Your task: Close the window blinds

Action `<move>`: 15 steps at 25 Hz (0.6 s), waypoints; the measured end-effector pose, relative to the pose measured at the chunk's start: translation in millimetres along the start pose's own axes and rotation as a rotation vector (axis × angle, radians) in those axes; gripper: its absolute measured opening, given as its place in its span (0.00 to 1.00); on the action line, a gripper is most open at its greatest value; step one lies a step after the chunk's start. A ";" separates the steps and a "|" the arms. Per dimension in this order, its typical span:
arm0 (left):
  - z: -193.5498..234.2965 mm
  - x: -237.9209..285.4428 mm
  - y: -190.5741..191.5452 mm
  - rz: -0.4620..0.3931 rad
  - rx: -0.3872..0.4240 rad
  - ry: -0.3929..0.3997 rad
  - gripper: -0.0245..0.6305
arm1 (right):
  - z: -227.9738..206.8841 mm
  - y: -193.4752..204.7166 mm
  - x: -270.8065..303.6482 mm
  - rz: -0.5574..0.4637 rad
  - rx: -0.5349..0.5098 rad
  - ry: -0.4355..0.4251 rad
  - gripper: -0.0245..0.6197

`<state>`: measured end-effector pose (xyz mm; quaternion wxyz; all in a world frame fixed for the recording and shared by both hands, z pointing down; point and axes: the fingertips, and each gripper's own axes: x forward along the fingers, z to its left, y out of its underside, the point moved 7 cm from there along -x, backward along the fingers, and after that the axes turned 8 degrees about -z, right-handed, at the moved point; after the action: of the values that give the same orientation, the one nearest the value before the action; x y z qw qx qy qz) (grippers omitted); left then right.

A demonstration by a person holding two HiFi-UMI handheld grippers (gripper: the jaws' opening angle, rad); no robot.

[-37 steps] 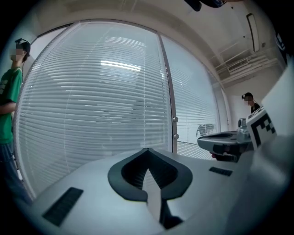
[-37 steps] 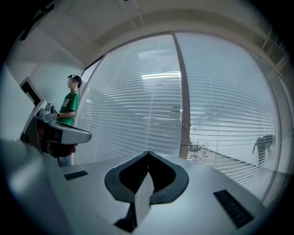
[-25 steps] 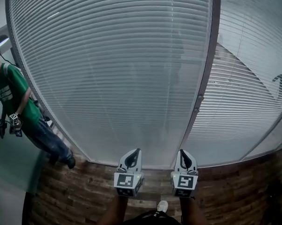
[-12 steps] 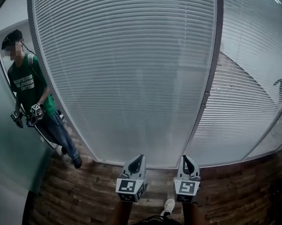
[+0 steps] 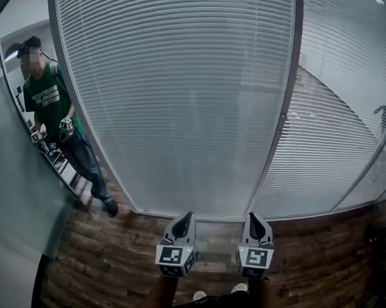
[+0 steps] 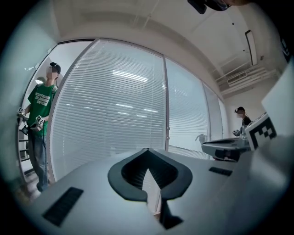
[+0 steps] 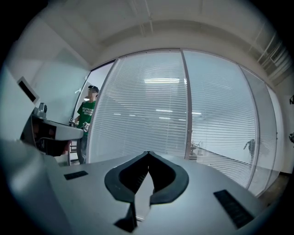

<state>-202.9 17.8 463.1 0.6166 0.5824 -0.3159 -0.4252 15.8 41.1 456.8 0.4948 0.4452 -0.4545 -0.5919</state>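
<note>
White slatted blinds (image 5: 184, 99) hang behind a tall glass panel in front of me, with a second blind panel (image 5: 333, 144) to the right. A grey frame post (image 5: 287, 108) divides them and carries a small fitting (image 5: 280, 123) at mid height. Both grippers are held low over the floor, pointing at the window's foot, well short of the glass. My left gripper (image 5: 182, 219) is shut, its tips meeting with nothing between them (image 6: 146, 149). My right gripper (image 5: 254, 217) is also shut and empty (image 7: 148, 152).
A person in a green shirt (image 5: 49, 102) stands at the left by the window's edge, holding a pair of grippers. The floor (image 5: 102, 262) is dark wood plank. Another person (image 6: 242, 115) shows far right in the left gripper view.
The view has swung left, so the person in green sits higher and further right in the picture. Both grippers stay shut, side by side, a little lower in the view.
</note>
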 end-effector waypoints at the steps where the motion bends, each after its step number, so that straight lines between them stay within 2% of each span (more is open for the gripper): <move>1: -1.8 -2.1 -1.6 0.010 0.006 -0.006 0.03 | -0.9 0.5 -1.7 -0.001 0.003 -0.001 0.04; 15: -69.7 -14.3 13.8 0.045 0.004 -0.010 0.03 | -46.1 12.6 -45.9 0.002 0.021 -0.050 0.04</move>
<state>-145.4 61.4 469.8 0.6230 0.5744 -0.3329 -0.4136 68.4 80.9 463.9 0.4794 0.4349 -0.4735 -0.5974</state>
